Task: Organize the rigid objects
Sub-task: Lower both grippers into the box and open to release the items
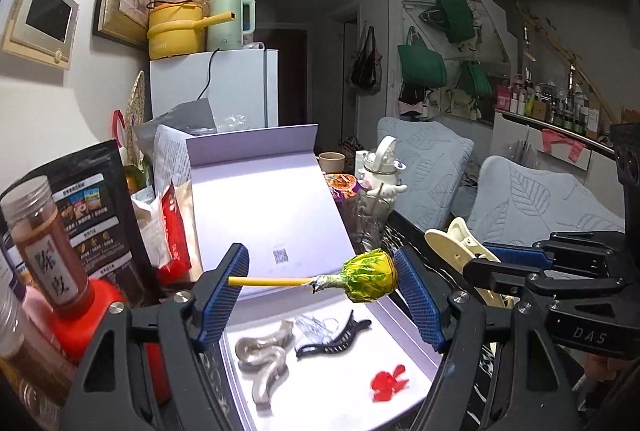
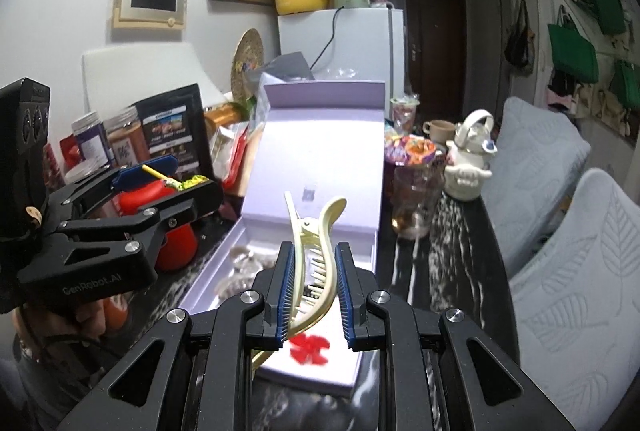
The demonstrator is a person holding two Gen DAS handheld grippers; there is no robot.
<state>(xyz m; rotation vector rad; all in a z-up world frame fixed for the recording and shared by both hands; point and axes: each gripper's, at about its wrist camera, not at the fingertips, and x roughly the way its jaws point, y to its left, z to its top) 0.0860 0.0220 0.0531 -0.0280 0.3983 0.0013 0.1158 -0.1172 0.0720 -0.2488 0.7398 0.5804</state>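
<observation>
My left gripper is shut on a lollipop lengthwise: the yellow stick end rests on the left pad and the yellow-green wrapped head on the right pad. It hangs over an open lilac box. In the box lie a grey wavy clip, a black claw clip and a red clip. My right gripper is shut on a cream hair clip, above the near end of the box. From the right wrist, the left gripper and its lollipop show at the left.
The box's raised lid stands behind. Left of the box are an amber jar, a red container and a black pouch. Right of it are a glass jar, a white bottle and grey-covered chairs.
</observation>
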